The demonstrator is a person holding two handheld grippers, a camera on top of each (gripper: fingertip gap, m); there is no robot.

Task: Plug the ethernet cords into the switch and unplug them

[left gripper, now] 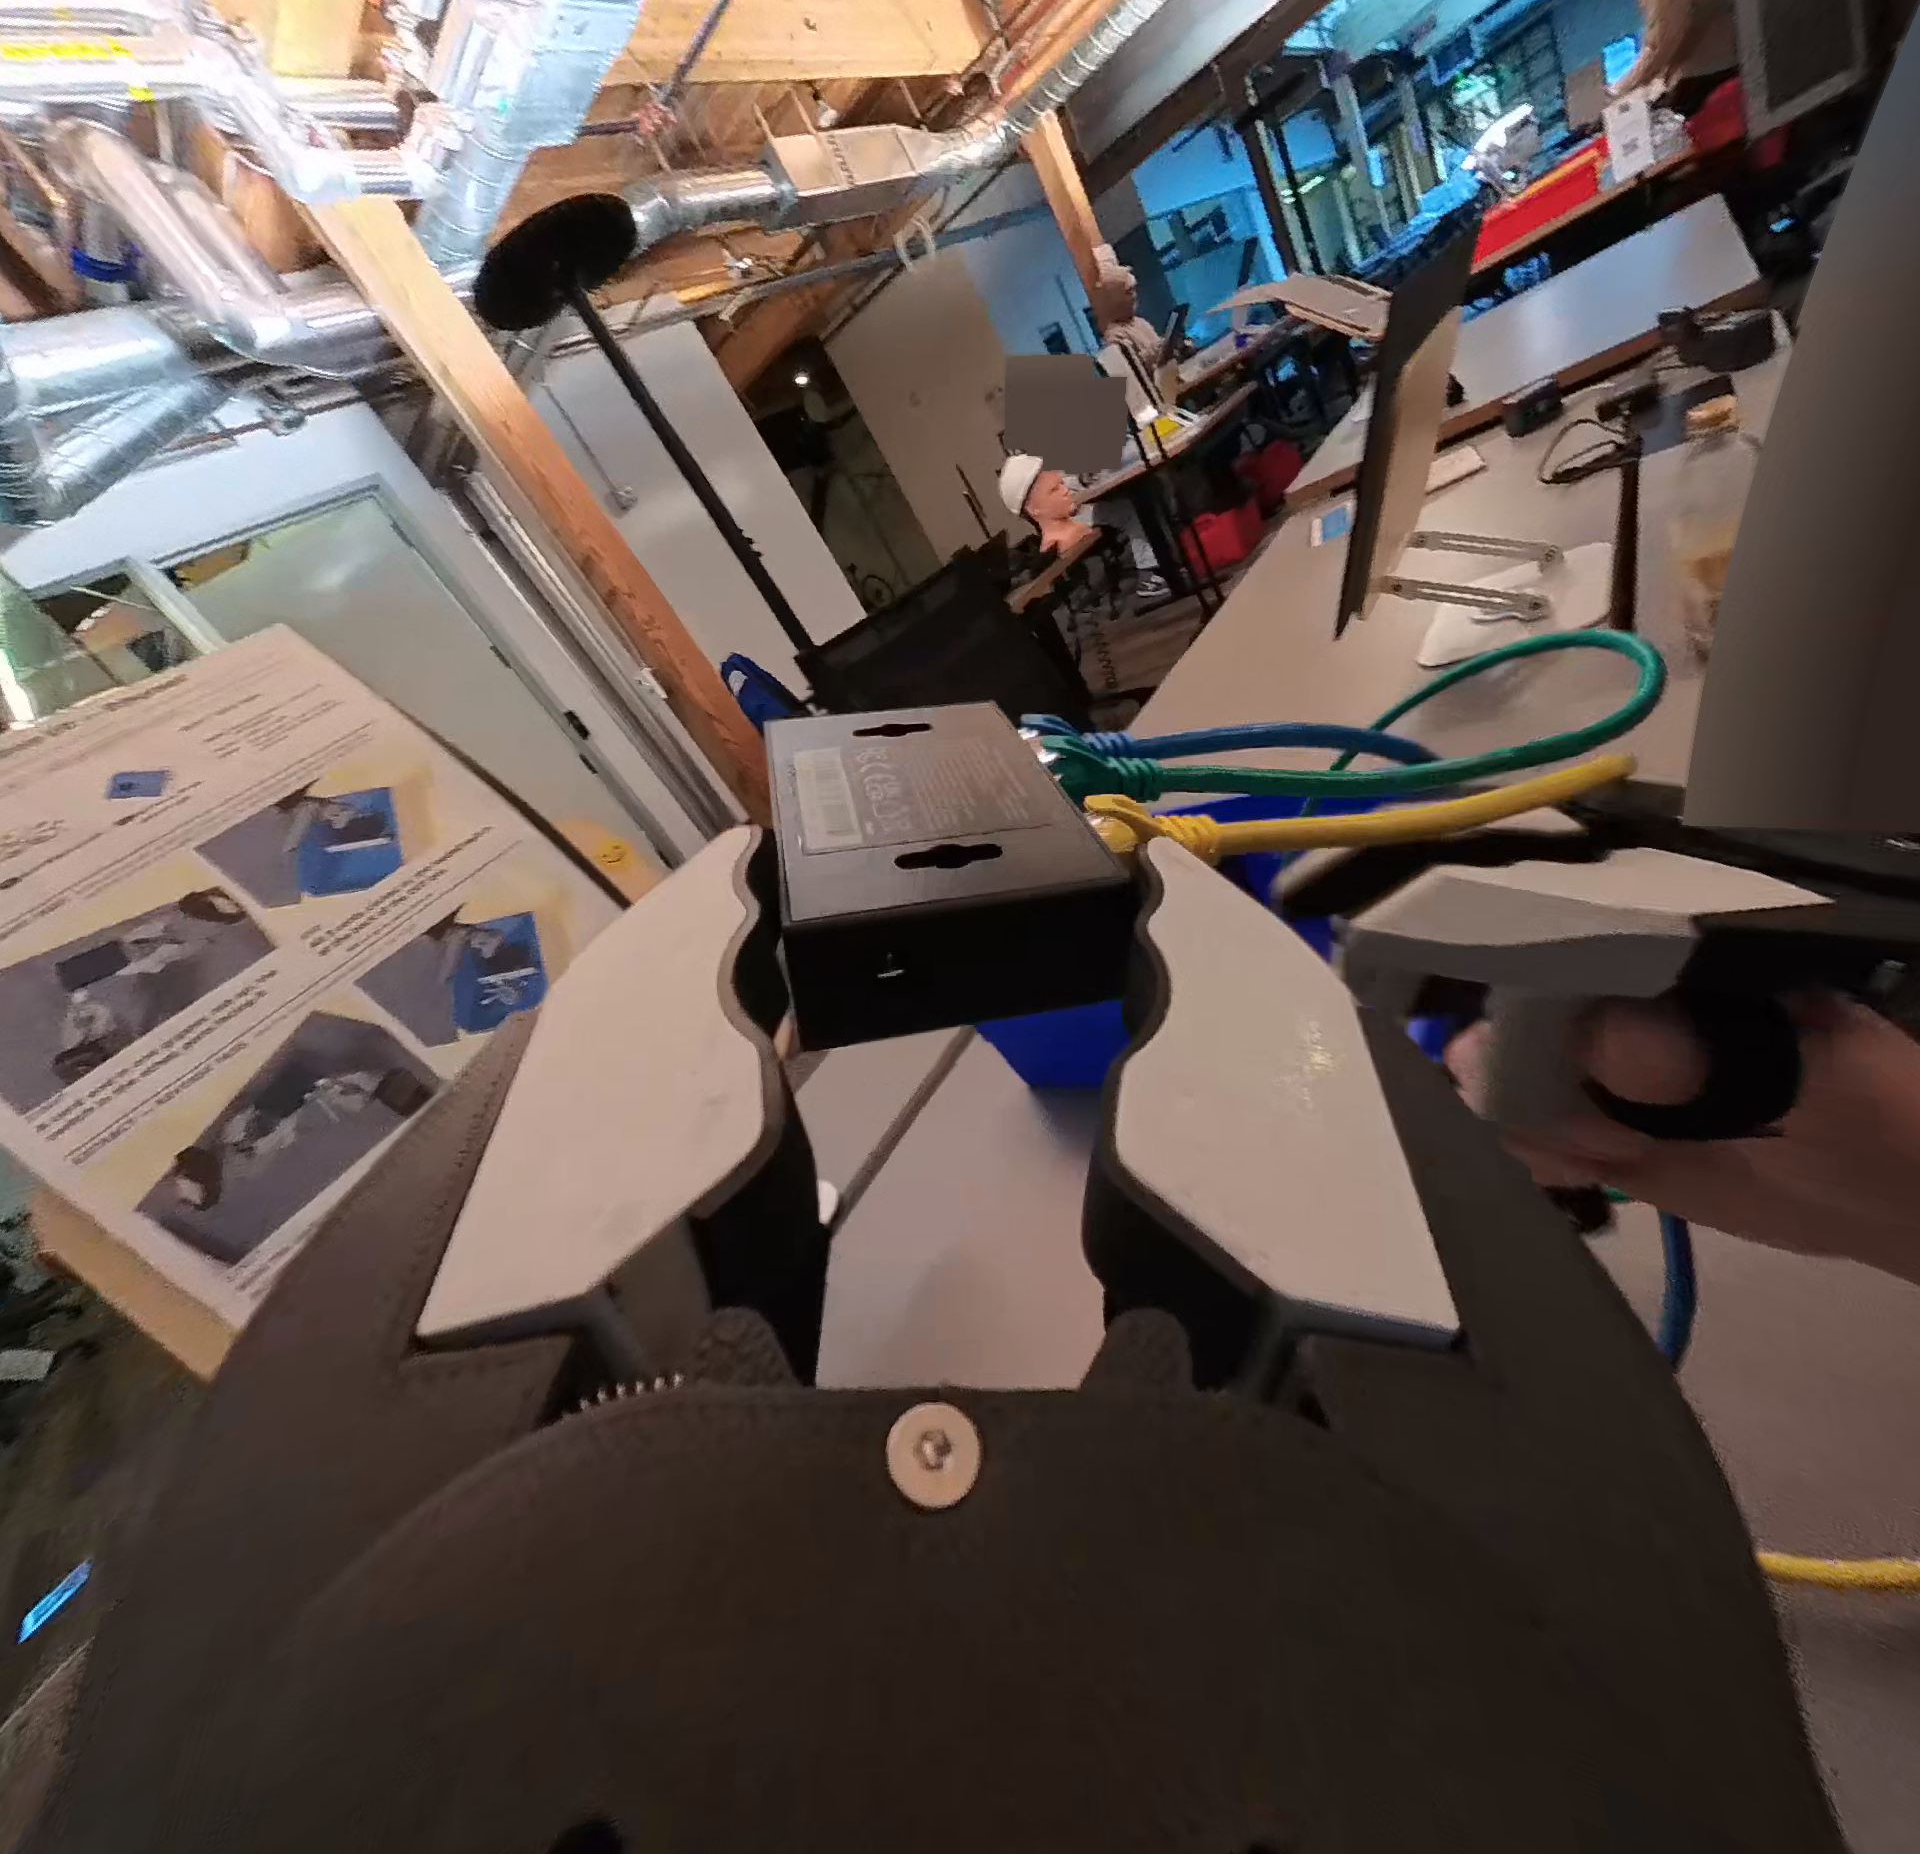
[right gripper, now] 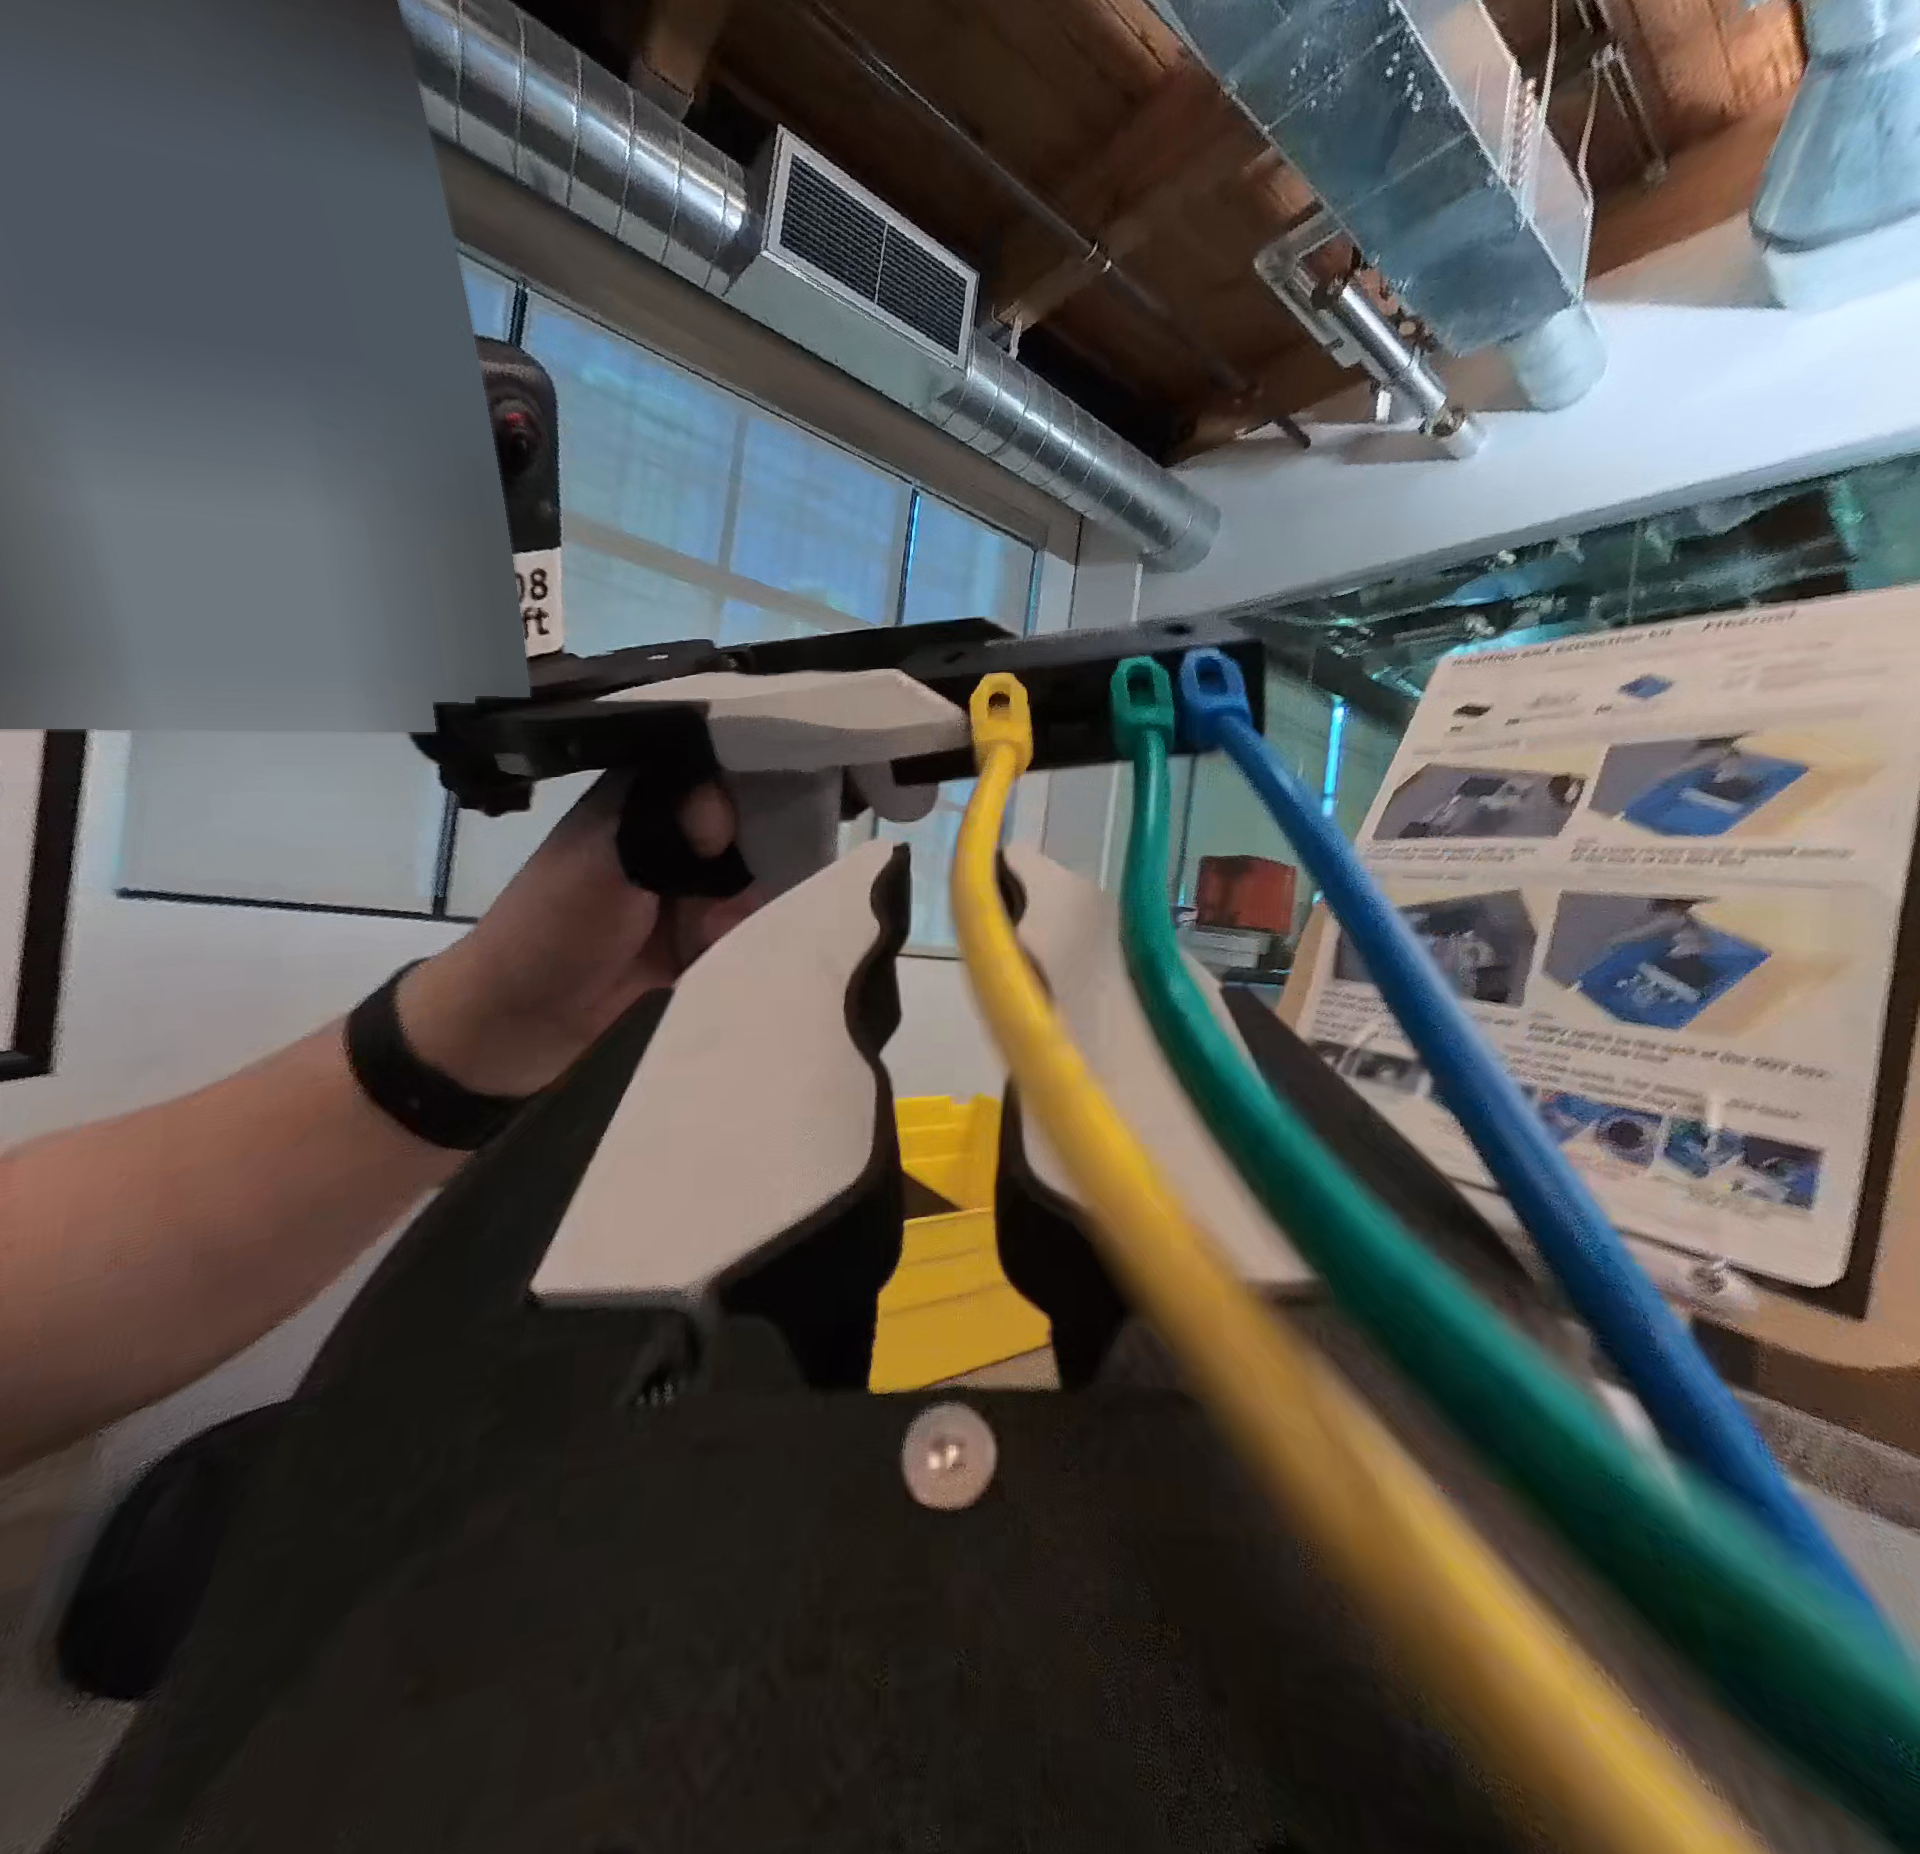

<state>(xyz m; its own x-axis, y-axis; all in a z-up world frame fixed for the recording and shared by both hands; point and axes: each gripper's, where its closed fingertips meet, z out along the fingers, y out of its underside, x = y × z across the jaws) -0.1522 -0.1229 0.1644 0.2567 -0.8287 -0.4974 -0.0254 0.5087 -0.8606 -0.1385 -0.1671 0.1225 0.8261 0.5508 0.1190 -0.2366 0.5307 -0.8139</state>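
My left gripper point(left gripper: 945, 869) is shut on the black switch point(left gripper: 935, 817) and holds it in the air above the grey table point(left gripper: 935, 1233), label side up. A blue cord point(left gripper: 1247, 739), a green cord point(left gripper: 1299, 781) and a yellow cord point(left gripper: 1351, 817) are plugged into its right side. In the right wrist view the switch point(right gripper: 1070, 692) is an edge-on bar with the yellow point(right gripper: 997, 973), green point(right gripper: 1153, 921) and blue point(right gripper: 1351, 890) cords hanging toward me. My right gripper point(right gripper: 951, 879) is open just below the yellow plug, and the yellow cord runs between its fingertips, close to the right one.
An instruction board point(left gripper: 239, 921) leans at the left and shows in the right wrist view point(right gripper: 1621, 952) too. A blue bin point(left gripper: 1049, 1035) sits under the switch. A yellow bin point(right gripper: 945, 1233) lies beyond my right fingers. A monitor on a stand point(left gripper: 1403, 433) is on the far table.
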